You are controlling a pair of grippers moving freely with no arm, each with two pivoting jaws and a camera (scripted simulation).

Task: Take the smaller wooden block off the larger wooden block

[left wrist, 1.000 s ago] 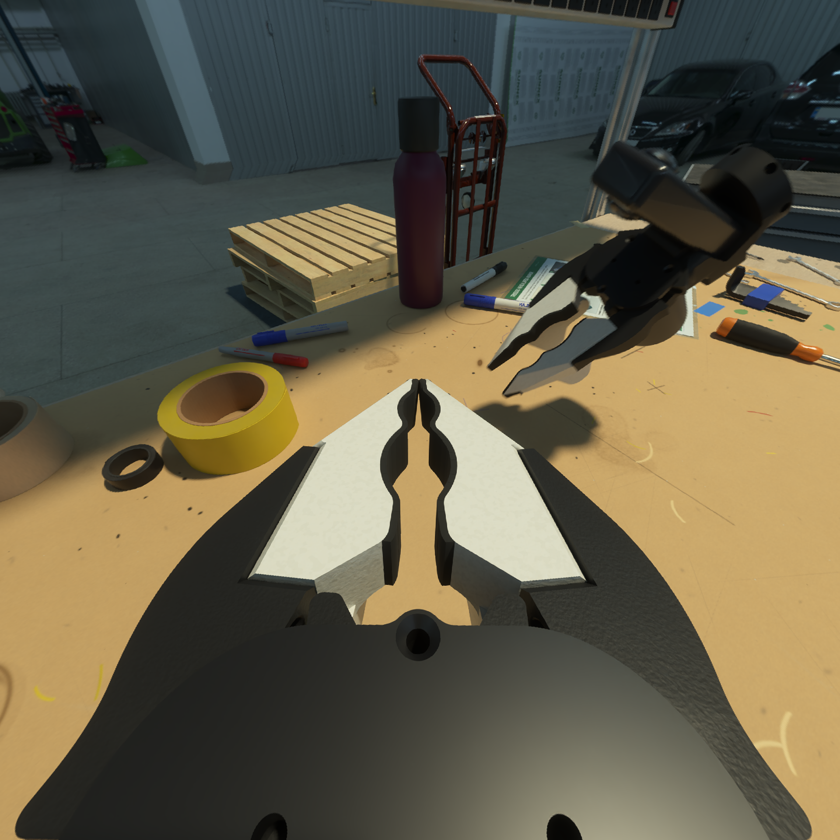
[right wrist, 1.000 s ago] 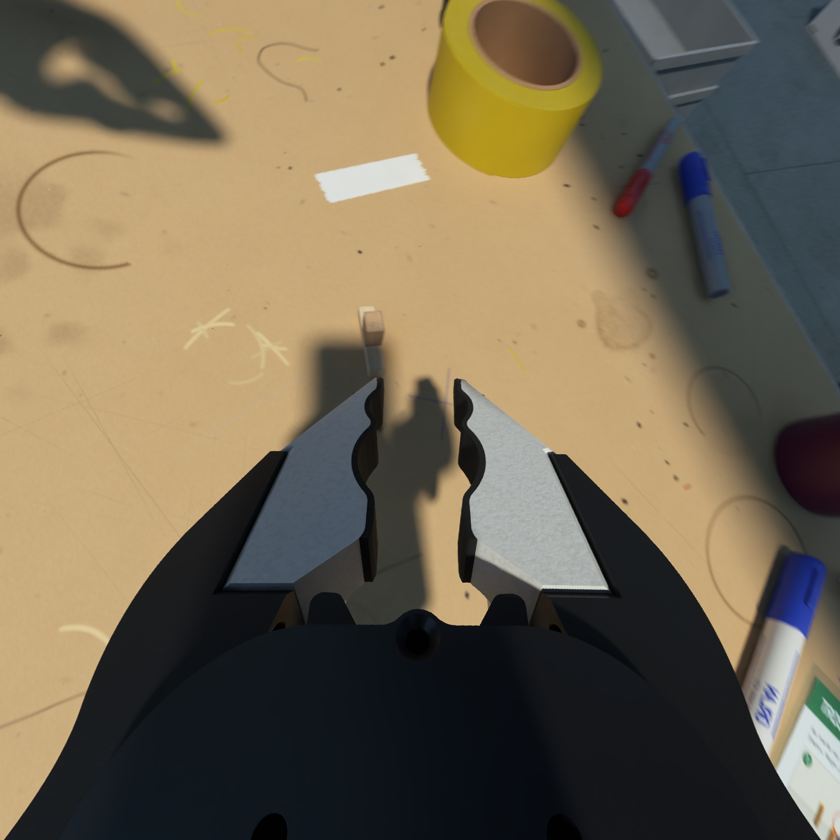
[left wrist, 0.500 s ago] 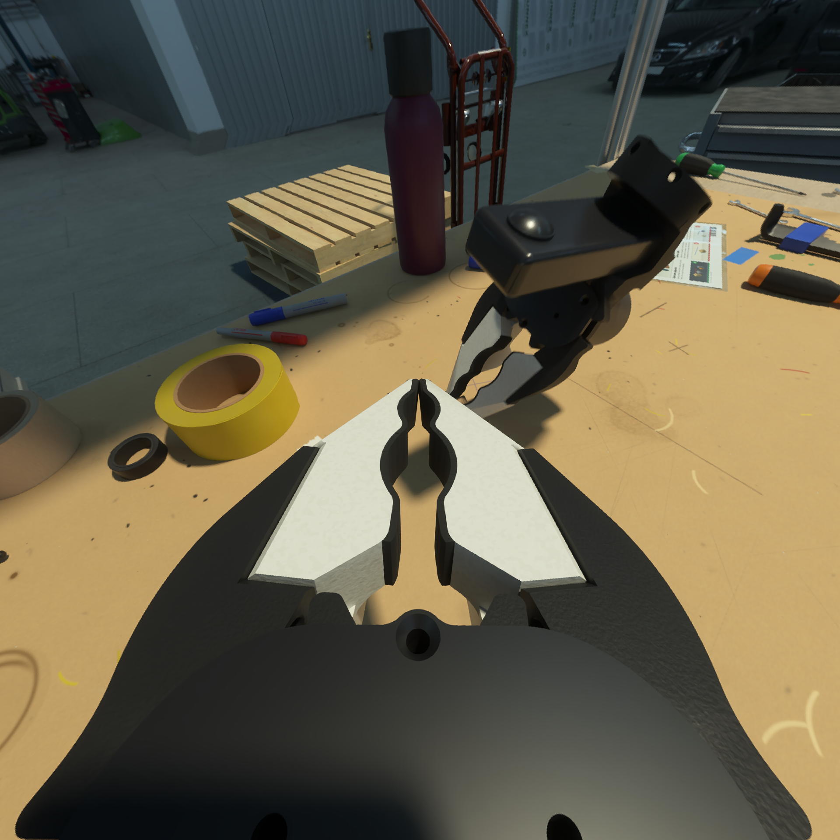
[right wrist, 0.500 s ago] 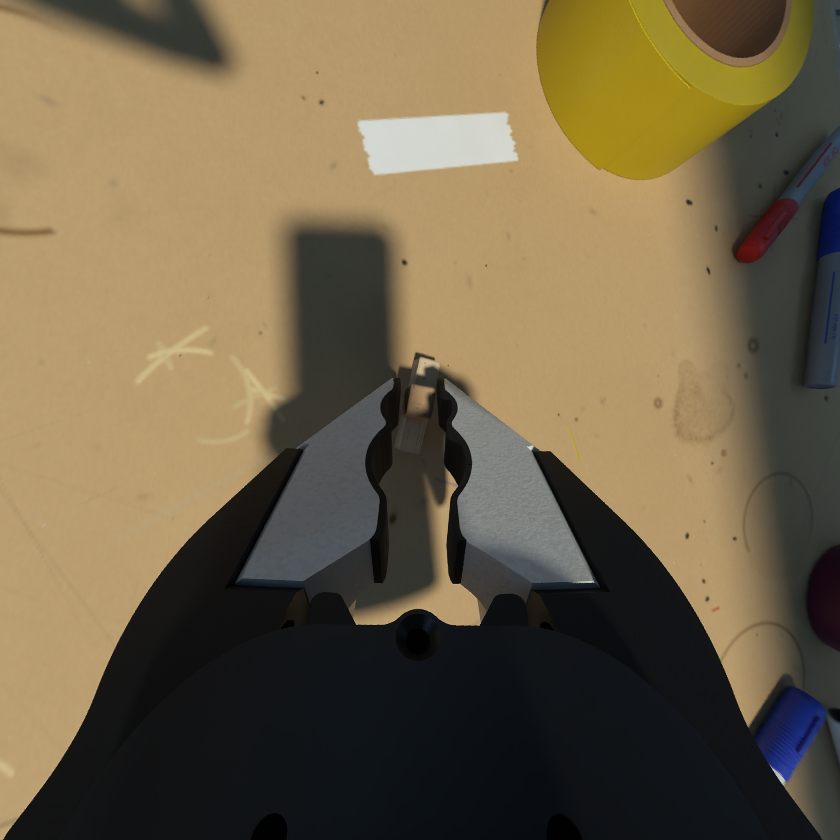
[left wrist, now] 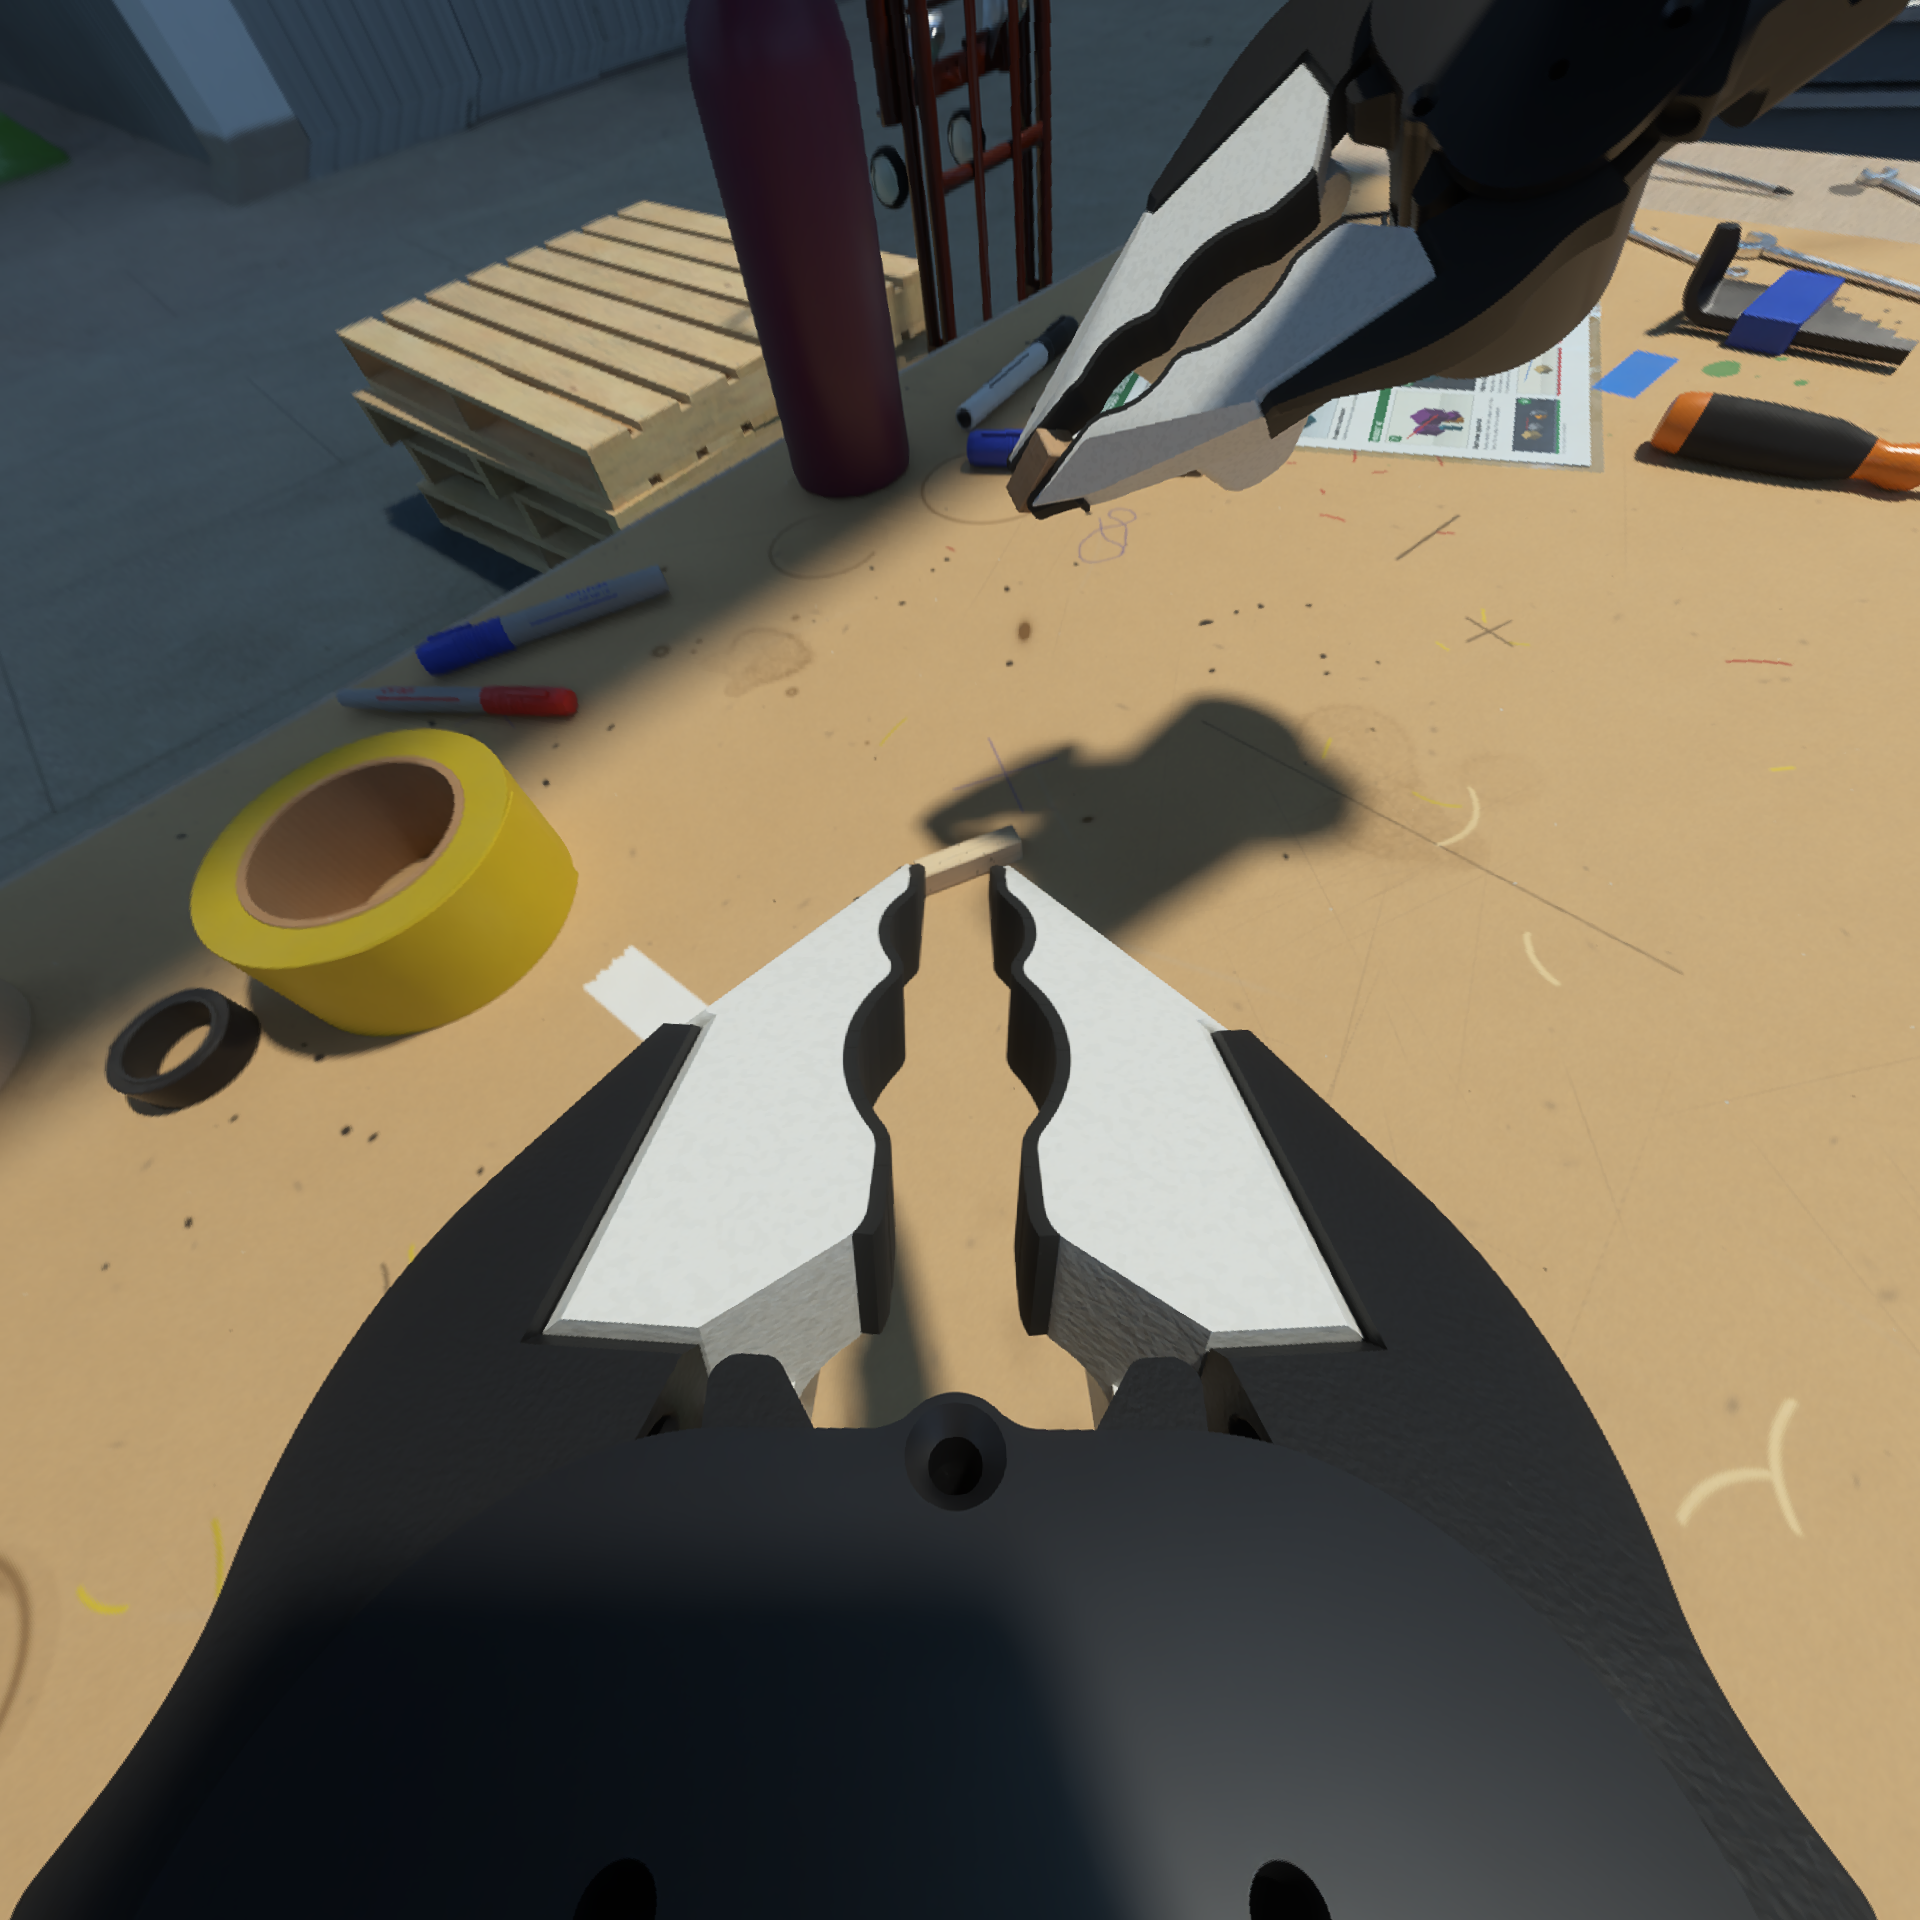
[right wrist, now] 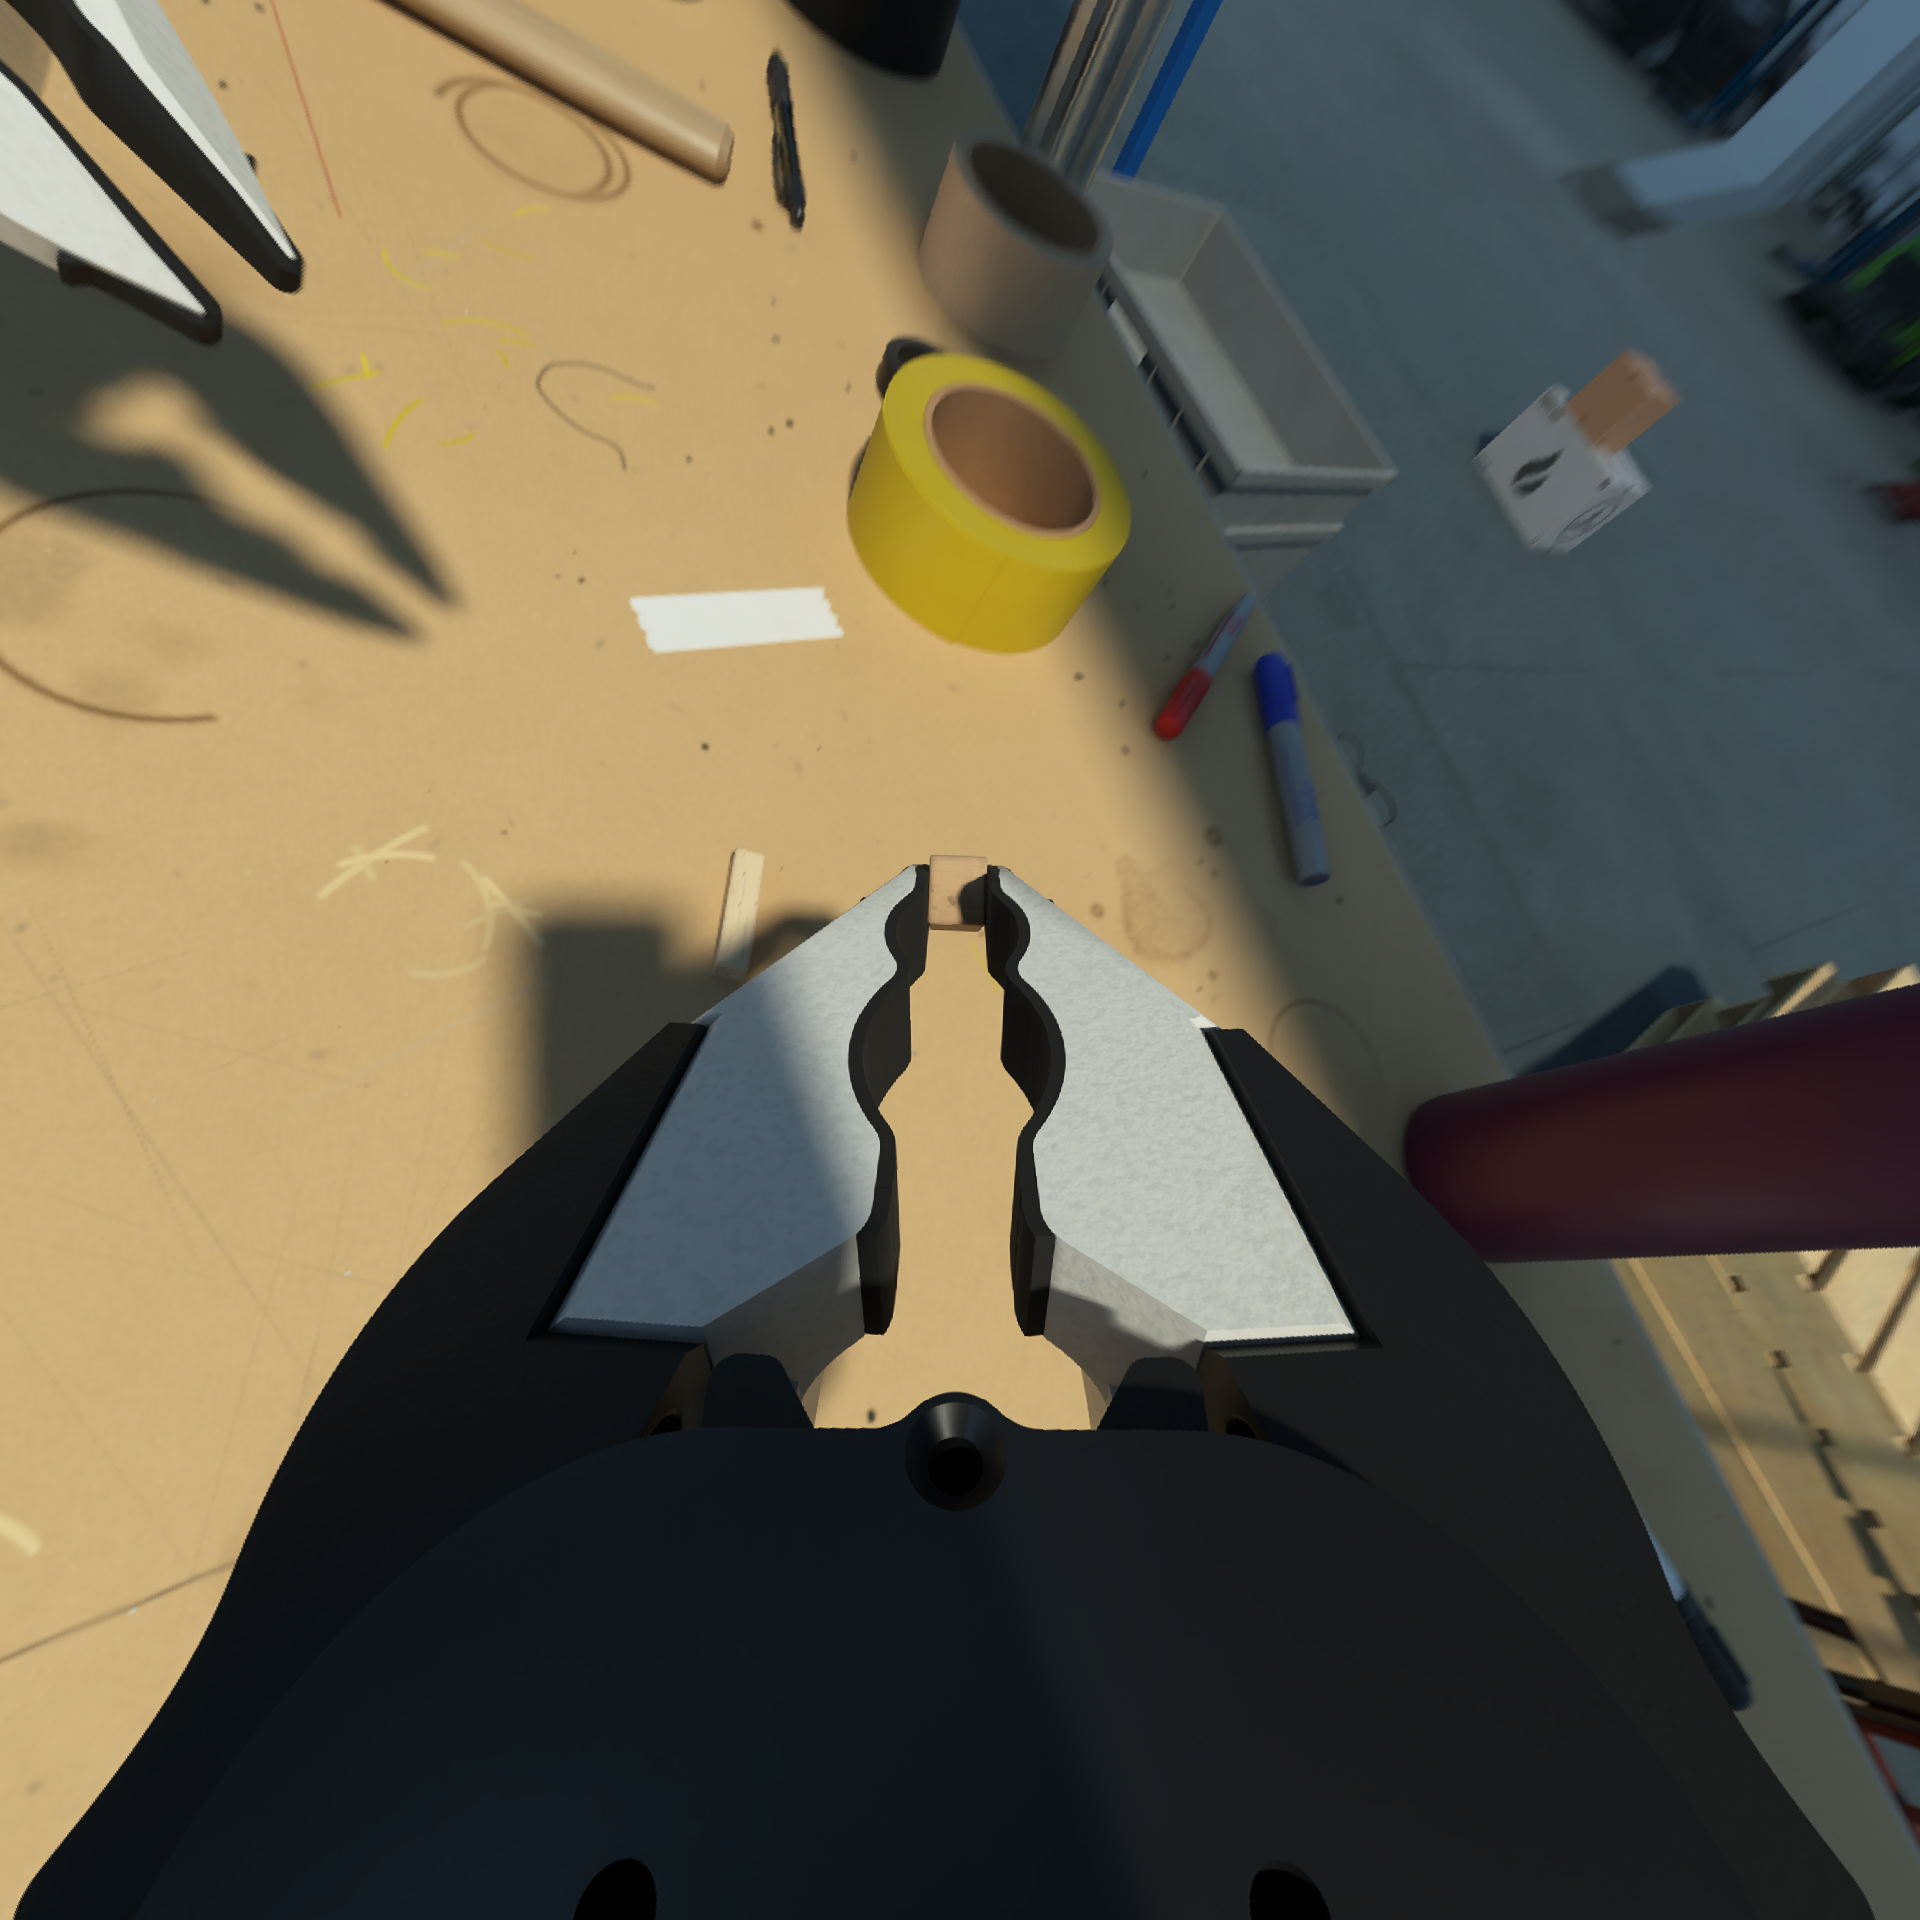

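We see the right gripper (right wrist: 956, 899) raised above the tan workbench top (right wrist: 312, 1091) and tilted downward, its two white fingers clamped on the small tan wooden cube (right wrist: 957, 890) at their very tips. In the left wrist view the same gripper (left wrist: 1044, 488) hangs high near the dark maroon bottle (left wrist: 800, 249), the cube (left wrist: 1034, 462) clear of the table. The larger pale wooden block (right wrist: 739, 909), a thin flat strip, lies on the bench just left of those fingertips, apart from the cube. Our left gripper (left wrist: 954, 883) is held low and nearly level, fingers parted by a narrow gap and gripping nothing, its tips just short of the strip (left wrist: 971, 858). The yellow tape roll (left wrist: 379, 883) sits to its left.
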